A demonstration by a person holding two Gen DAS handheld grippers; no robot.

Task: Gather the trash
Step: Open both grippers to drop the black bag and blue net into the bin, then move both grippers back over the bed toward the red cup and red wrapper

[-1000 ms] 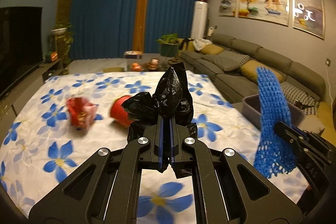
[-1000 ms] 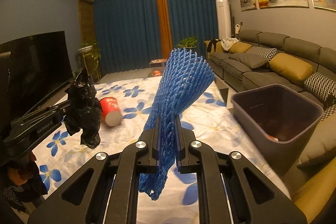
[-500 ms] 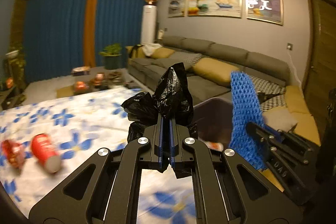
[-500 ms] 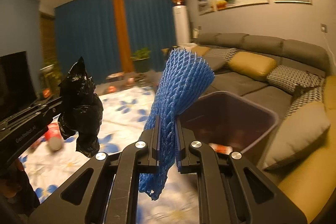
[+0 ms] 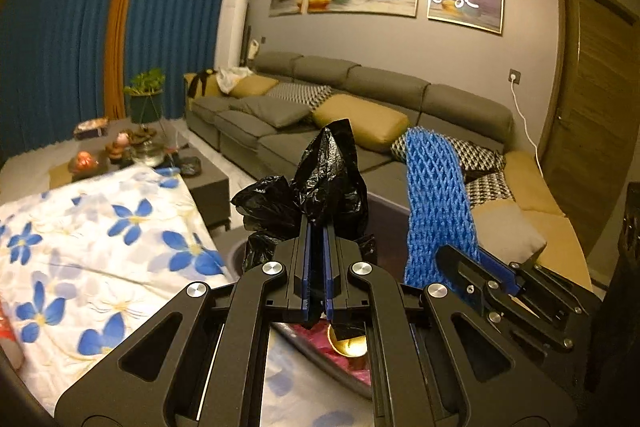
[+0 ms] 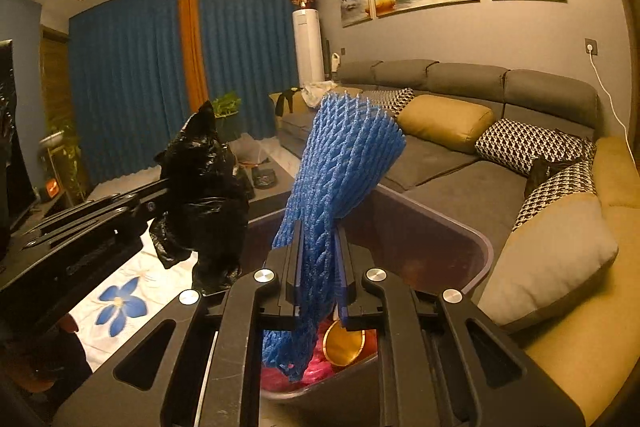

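Swung away from the flowered surface (image 5: 100, 239) since a second ago; red cup gone from mid-frame, grey bin (image 6: 472, 247) now low and centre in both views. Left gripper (image 5: 316, 267) pinched nearly shut on crumpled black plastic bag (image 5: 324, 187), bunched above the jaws at frame centre. Right gripper (image 6: 318, 267) clamped on blue foam net (image 6: 340, 171) — squeezed thin between the jaws, fanning wide above, tail dangling below over the bin's mouth. Both pieces likely feather-light, soft, springy; no risk of breakage, but prone to cling to pads or drift on release. Best held at a bunched fold, as now, not a loose edge. Bin open-topped, already holding pink crumpled material and a round gold lid or disc (image 6: 344, 343) — plenty of room left, by the look of it.
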